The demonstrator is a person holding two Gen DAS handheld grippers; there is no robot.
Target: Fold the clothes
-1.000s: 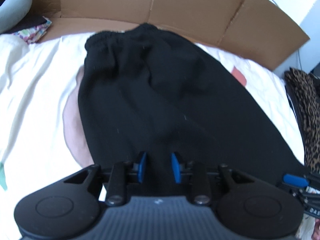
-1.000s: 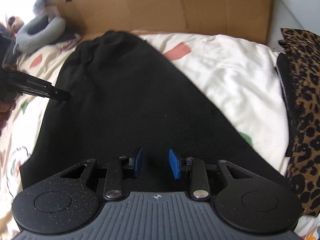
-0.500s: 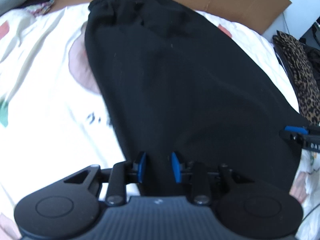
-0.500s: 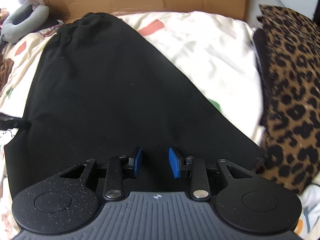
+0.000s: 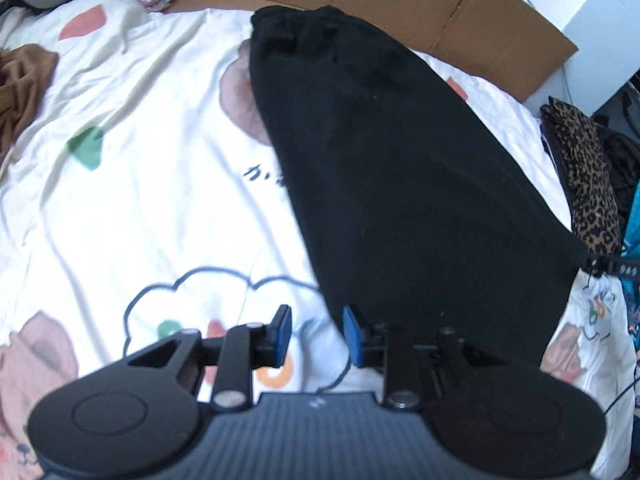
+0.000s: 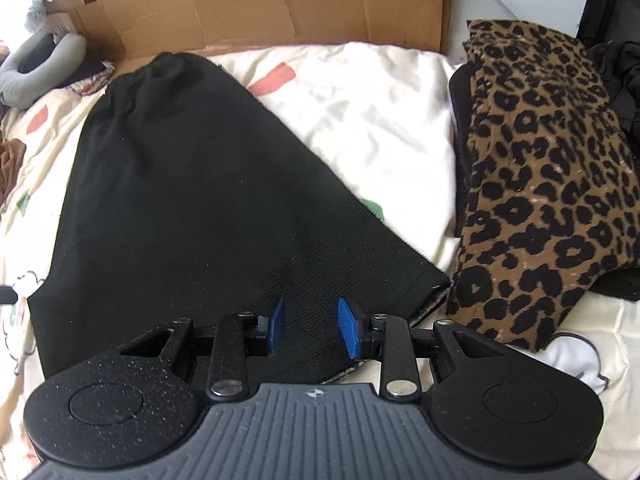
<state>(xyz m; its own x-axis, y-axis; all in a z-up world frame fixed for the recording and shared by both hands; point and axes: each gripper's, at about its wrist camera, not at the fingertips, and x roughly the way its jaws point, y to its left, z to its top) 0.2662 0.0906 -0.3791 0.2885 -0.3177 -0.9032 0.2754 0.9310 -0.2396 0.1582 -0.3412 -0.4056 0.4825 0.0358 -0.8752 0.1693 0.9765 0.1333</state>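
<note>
Hiding bedsheet, black skirt, hem cropped

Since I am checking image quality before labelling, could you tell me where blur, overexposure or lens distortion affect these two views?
Left wrist view: the white bedsheet is overexposed, its printed patterns smeared by blur; the black garment shows almost no texture. Right wrist view: sharper, with the garment's knit ribbing and the leopard-print fabric crisp. Both views: fisheye bending curves the cardboard edges.
</note>
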